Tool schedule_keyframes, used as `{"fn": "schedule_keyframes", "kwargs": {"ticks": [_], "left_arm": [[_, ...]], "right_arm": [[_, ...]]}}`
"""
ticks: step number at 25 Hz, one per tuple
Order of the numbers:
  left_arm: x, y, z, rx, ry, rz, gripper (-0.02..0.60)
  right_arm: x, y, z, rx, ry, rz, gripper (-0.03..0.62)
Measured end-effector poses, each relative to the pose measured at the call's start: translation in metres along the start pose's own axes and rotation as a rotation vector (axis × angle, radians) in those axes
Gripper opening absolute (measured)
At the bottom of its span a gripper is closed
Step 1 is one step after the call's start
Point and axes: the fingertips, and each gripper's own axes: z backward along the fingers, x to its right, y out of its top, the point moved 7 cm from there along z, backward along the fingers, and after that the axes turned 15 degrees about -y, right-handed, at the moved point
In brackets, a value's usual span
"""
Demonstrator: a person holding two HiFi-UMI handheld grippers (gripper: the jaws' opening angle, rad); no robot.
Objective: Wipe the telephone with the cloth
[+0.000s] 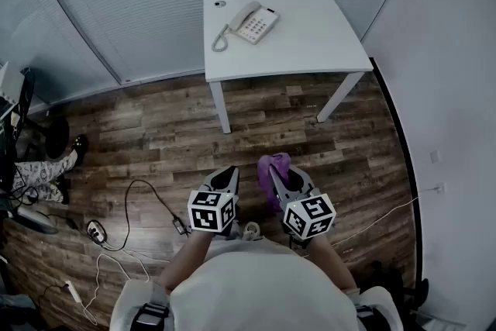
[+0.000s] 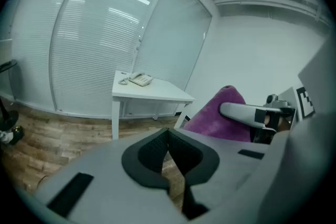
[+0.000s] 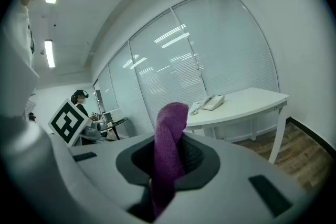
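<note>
**Cloth in hand, phone still a walk away**

Closest to me, the person holds both grippers low in front of the body. The left gripper (image 1: 227, 176) has its jaws pressed together with nothing between them. The right gripper (image 1: 280, 181) is pinching the purple cloth (image 1: 271, 167), which stands up out of the jaws in a folded hump.

Ahead of them is wooden floor (image 1: 294, 128). A few cables (image 1: 136, 201) trail off to the left, clear of the straight line forward.

Beyond that stands the white table (image 1: 318, 50). The telephone (image 1: 253, 21) sits towards its back left corner, handset on the cradle, with the coiled cord looping off its left side. It is well apart from the cloth, so I'd say no wiping is under way and the step in hand is the approach.

To do it well, I'd walk right up to the table edge and keep that pinch firm. Lay the soft hump of cloth onto the phone rather than poking with the jaw tips. The phone looks light and may skate on the smooth top, so the empty left gripper could steady its base. Go gently over the handset, and keep the cloth from snagging the cord
</note>
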Motion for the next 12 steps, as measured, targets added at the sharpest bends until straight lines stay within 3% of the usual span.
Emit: {"fn": "schedule_keyframes", "kwargs": {"ticks": [12], "left_arm": [[0.028,-0.031,0.034,0.059,0.037,0.038,0.021]], "right_arm": [[-0.020,-0.010,0.039,0.013,0.079,0.062,0.060]]}}
